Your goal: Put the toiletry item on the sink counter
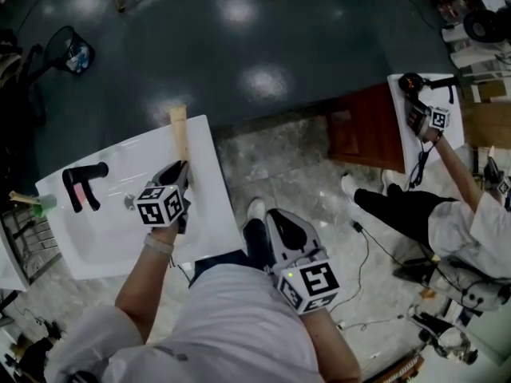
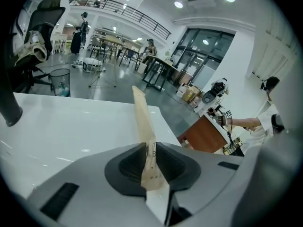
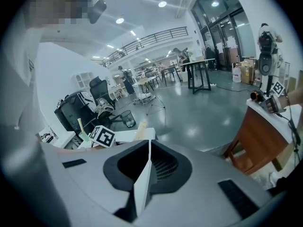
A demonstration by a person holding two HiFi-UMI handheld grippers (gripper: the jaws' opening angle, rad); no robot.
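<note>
1. White sink counter with a black faucet stands on a dark glossy floor.
2. Left gripper has its jaws closed narrowly on the toiletry item, a slim tan sleeve stretching along the counter's right rim.
3. Small dark print on the sleeve is too small to read.
4. Right gripper hangs off the counter, jaws together, holding nothing.
</note>
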